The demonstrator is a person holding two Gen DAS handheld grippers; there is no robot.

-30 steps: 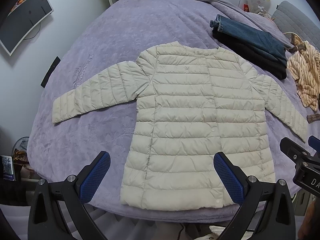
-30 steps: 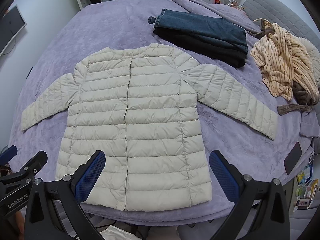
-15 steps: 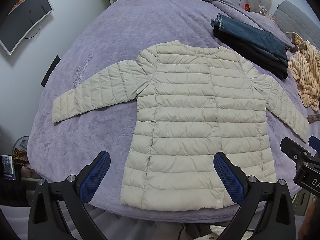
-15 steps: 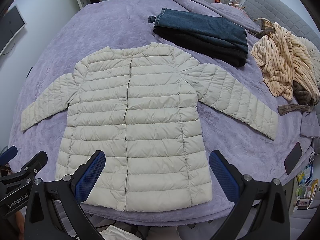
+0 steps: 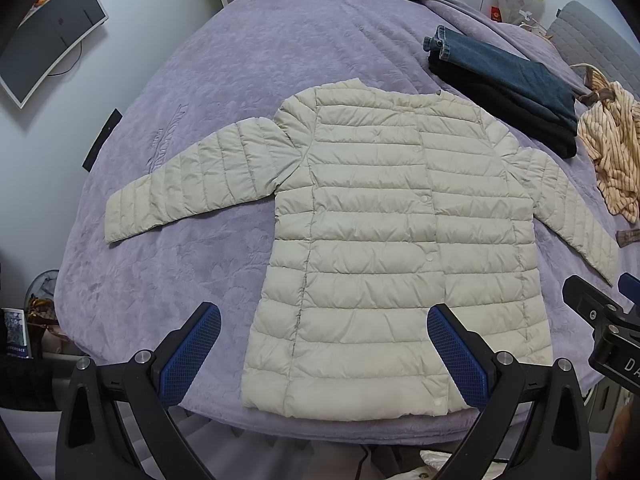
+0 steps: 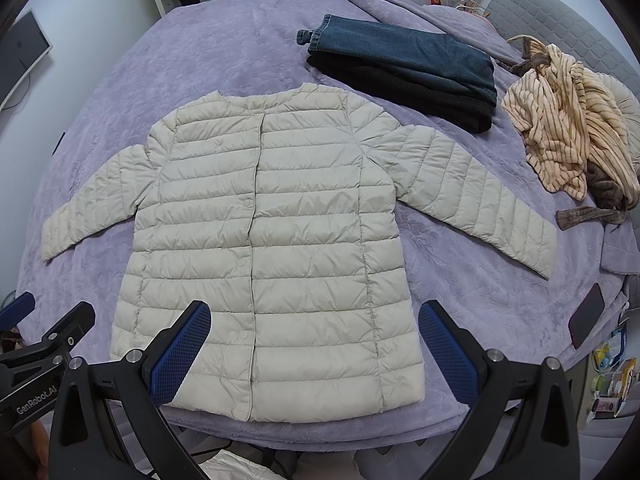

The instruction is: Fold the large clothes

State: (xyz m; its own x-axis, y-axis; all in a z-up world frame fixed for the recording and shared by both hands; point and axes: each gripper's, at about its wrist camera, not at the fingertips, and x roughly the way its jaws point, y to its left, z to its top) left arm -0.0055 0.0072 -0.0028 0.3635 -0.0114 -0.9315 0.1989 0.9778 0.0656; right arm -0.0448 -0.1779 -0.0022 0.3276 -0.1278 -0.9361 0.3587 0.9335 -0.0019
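Currently: cream quilted jacket (image 5: 384,248) flat on purple bed (image 5: 240,80), front up, snapped shut, both sleeves spread outward, hem at near edge. Left claw (image 5: 324,356) spread wide, empty, above hem. Right claw (image 6: 314,352) spread wide, empty, above hem.

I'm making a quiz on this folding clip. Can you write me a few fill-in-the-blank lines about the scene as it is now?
1. The jacket lies flat on a ____ bedspread.
2. Both sleeves are spread ____ from the body.
3. The jeans rest on a folded ____ garment.
4. The left gripper and the right gripper are both ____.

Missing words: purple; outward; black; open
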